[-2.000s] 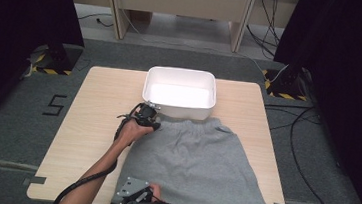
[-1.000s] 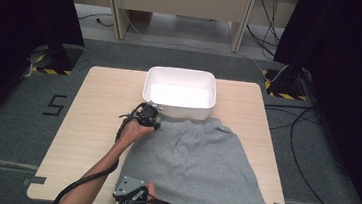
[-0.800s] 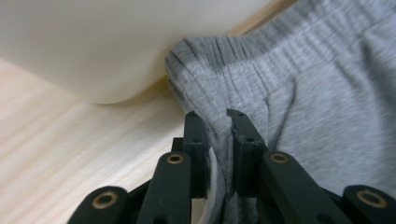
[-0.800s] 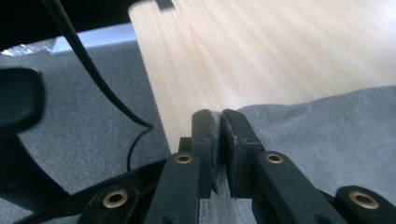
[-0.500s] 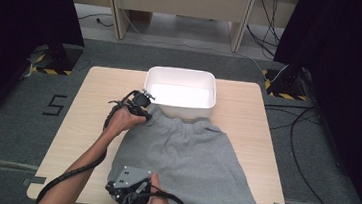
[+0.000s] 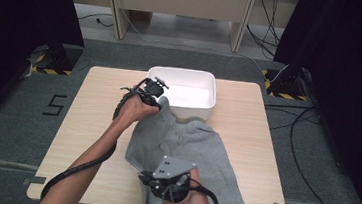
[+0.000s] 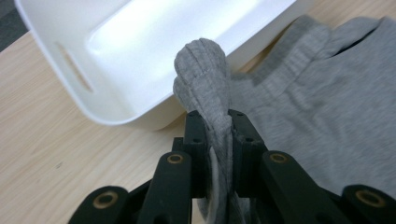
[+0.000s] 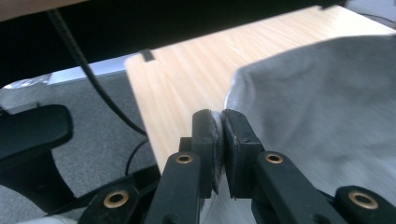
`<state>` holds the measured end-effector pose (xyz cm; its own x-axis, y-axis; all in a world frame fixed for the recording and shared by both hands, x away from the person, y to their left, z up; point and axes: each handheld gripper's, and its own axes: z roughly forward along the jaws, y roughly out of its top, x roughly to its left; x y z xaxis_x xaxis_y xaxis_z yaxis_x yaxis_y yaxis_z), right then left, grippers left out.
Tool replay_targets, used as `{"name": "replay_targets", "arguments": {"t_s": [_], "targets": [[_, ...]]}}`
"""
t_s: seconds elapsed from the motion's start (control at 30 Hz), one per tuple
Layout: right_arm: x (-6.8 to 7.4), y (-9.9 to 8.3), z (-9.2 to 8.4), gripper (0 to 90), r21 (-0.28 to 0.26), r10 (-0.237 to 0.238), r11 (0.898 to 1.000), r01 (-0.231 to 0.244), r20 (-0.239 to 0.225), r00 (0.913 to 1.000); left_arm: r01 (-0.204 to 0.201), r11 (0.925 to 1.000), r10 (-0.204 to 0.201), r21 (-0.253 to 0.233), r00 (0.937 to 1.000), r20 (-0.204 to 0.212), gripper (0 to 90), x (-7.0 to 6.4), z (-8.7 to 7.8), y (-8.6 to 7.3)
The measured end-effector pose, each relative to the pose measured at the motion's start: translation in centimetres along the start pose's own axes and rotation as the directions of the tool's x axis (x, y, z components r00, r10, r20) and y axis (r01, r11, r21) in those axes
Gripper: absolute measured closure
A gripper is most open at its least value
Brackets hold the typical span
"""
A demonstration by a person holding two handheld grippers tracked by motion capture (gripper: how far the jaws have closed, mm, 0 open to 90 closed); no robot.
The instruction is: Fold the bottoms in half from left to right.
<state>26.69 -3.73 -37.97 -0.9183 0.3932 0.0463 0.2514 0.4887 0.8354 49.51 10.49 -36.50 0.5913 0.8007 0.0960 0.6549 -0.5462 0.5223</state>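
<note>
A pair of grey shorts [image 6: 199, 149] lies across the wooden table [image 6: 80, 132], lifted along its left side. My left gripper [image 6: 155, 95] is shut on the ribbed waistband corner [image 7: 205, 70], raised beside the white tub [image 6: 190, 90]. In the left gripper view the bunched waistband sticks up between the jaws, with the tub [image 7: 140, 51] just behind. My right gripper [image 6: 161, 185] is shut on a hem corner of the shorts near the table's front edge. The right gripper view has the thin grey cloth [image 8: 317, 107] pinched between the two pads.
The tub stands empty at the back middle of the table. Bare wood lies to the left and right of the shorts. Grey carpet [image 6: 43, 99] with cables surrounds the table, and the floor [image 8: 93, 121] shows past the front edge. Black curtains hang on both sides.
Both grippers have risen with the shorts in them. The left side of the shorts has come off the table and the cloth has drawn in toward the middle.
</note>
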Motion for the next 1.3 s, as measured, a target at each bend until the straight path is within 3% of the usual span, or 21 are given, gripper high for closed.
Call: {"name": "replay_targets", "arguments": {"t_s": [0.23, 0.43, 0.57, 0.7, 1.0, 1.3], "targets": [[-1.8, -2.4, -4.8, 84.1, -0.009, 0.048, 0.999, -0.047, 0.096, 0.9943, 0.002, 0.9995, 0.000, -0.033, 0.9988, 0.048, 78.8, -2.8, 0.3, 2.4], [-3.0, -5.2, -8.3, 84.0, -0.019, 0.110, 0.994, -0.108, 0.175, 0.9784, 0.005, 0.9994, -0.002, -0.035, 0.9964, 0.084, 78.7, -5.3, 1.6, 3.7], [-3.7, -7.1, -9.8, 84.0, -0.019, 0.144, 0.989, -0.144, 0.227, 0.9632, 0.017, 0.9991, -0.013, -0.039, 0.9948, 0.101, 78.6, -6.7, 2.6, 4.4], [-4.3, -8.4, -10.9, 84.0, -0.008, 0.157, 0.987, -0.162, 0.288, 0.9447, 0.012, 0.9993, -0.009, -0.034, 0.9945, 0.105, 78.6, -8.0, 3.6, 5.1], [-6.0, -10.8, -12.3, 84.0, 0.008, 0.202, 0.976, -0.219, 0.362, 0.9101, 0.019, 0.9989, -0.013, -0.043, 0.9916, 0.129, 78.3, -10.8, 6.2, 5.5], [-6.7, -13.1, -13.4, 83.9, 0.037, 0.220, 0.965, -0.258, 0.415, 0.8826, 0.041, 0.9978, -0.033, -0.053, 0.9891, 0.144, 78.1, -11.8, 7.7, 5.5]]}}
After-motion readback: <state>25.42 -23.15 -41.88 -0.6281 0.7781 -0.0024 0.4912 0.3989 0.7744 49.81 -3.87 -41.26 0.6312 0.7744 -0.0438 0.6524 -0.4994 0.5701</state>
